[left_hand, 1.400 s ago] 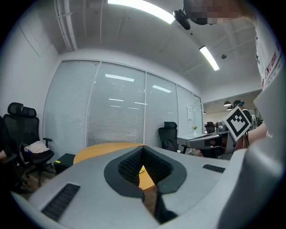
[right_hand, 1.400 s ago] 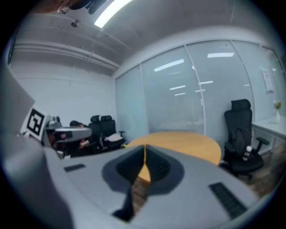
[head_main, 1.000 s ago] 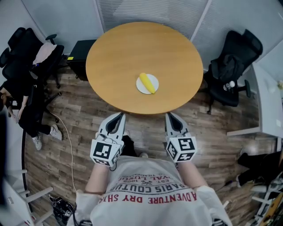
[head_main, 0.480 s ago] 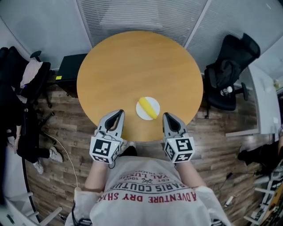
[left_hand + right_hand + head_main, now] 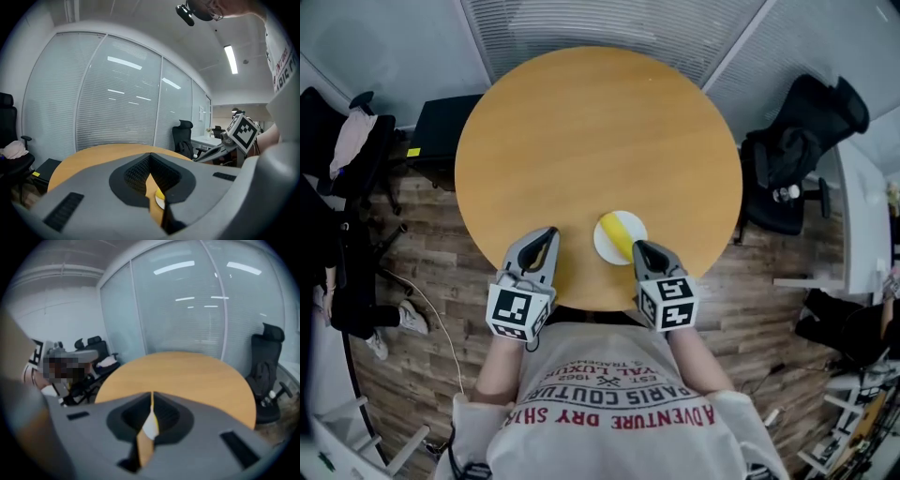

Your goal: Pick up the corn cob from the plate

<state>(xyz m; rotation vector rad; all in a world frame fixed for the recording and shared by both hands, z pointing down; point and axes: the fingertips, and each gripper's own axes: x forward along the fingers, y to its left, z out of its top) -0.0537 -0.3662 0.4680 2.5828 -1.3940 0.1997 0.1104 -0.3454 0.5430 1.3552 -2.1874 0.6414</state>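
Observation:
A yellow corn cob (image 5: 616, 236) lies on a small white plate (image 5: 634, 227) near the front edge of a round wooden table (image 5: 581, 131). My right gripper (image 5: 637, 247) is shut and empty, its tip just at the plate's near right rim. My left gripper (image 5: 547, 233) is over the table edge, a little left of the plate, jaws together with nothing in them. In the left gripper view the jaws (image 5: 150, 154) meet, and the corn cob (image 5: 159, 194) shows below them. In the right gripper view the shut jaws (image 5: 152, 393) frame a sliver of the plate (image 5: 150, 425).
A black office chair (image 5: 802, 141) stands right of the table. Dark chairs with clothes (image 5: 342, 141) stand at the left, and a black box (image 5: 441, 127) sits by the table's far left. Behind is a glass wall with blinds (image 5: 117, 108); the floor is wood planks.
Both grippers have moved forward from over the floor to over the table's near edge. The plate with the corn now lies between their tips, closest to the right one.

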